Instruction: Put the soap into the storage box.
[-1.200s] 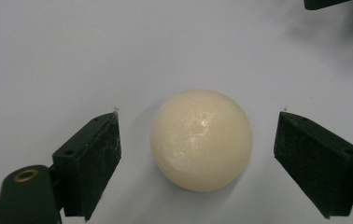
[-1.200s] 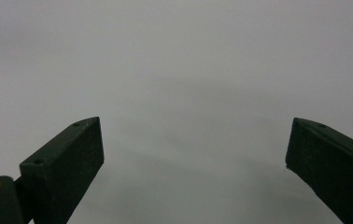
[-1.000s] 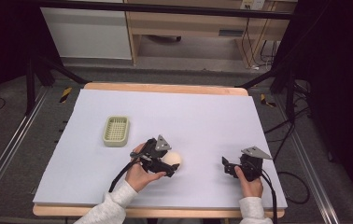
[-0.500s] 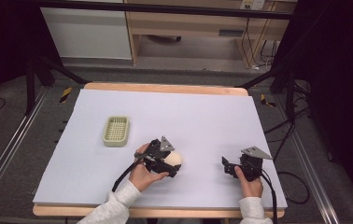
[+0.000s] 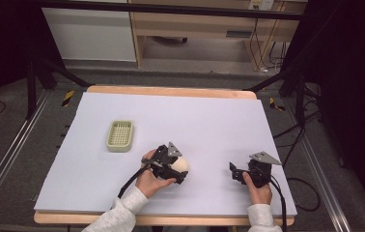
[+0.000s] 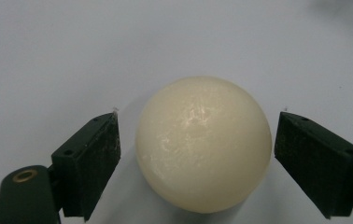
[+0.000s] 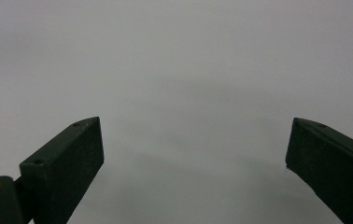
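The ball [image 6: 203, 144] is cream, glossy, with faint pale mottling on top. Both grippers, left [image 6: 197, 163] and right [image 7: 195, 163], have black jaws, with a brass-coloured rivet at the foot of each left-hand jaw. Each gripper carries a grey three-cornered plate and trails a black cable. The table [image 5: 209, 121] is covered in pale lilac-white, with a light wooden rim along its far and near edges. Near the left edge lies a pale yellow-green tray [image 5: 120, 136] with a ribbed grid bottom. The sleeves [image 5: 118, 217] are white.
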{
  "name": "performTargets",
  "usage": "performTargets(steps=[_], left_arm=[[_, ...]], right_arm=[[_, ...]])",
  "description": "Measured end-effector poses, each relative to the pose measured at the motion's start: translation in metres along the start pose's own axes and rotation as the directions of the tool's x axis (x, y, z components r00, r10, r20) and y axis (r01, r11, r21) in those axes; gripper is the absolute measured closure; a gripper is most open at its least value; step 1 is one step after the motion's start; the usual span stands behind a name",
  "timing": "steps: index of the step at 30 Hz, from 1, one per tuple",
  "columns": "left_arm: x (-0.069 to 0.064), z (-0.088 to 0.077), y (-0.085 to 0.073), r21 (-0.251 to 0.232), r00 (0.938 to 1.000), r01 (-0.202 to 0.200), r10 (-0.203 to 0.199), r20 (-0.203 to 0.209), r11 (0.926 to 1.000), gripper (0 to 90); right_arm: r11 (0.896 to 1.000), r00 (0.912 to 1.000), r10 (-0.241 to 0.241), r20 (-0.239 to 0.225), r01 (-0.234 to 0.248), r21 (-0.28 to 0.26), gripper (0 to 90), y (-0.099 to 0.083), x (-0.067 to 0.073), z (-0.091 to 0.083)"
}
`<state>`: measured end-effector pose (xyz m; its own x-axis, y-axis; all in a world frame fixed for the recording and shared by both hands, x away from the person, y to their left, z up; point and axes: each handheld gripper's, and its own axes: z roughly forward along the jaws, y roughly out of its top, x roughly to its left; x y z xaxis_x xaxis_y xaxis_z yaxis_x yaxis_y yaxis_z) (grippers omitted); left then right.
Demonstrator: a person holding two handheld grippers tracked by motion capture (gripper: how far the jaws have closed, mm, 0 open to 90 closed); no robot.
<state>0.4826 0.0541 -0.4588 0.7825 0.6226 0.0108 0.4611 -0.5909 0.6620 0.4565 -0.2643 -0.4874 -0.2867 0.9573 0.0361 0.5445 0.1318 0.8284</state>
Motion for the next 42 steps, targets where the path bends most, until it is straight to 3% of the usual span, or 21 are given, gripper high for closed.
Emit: performTargets(steps=[23,42], left_arm=[[-0.0017,0.0089,-0.0012,0.023,1.0,-0.006,0.006,0.003,0.9997,23.5],[-0.0037,0.0075,-0.0011,0.026,0.9999,-0.015,0.016,-0.004,0.9995,24.0]], right_arm=[[1.0,1.0,0.005,-0.003,-0.005,0.002,4.6,0.0002,0.0001,-0.0002],[1.0,1.0,0.005,-0.003,-0.005,0.002,4.6,0.0002,0.0001,-0.0002]])
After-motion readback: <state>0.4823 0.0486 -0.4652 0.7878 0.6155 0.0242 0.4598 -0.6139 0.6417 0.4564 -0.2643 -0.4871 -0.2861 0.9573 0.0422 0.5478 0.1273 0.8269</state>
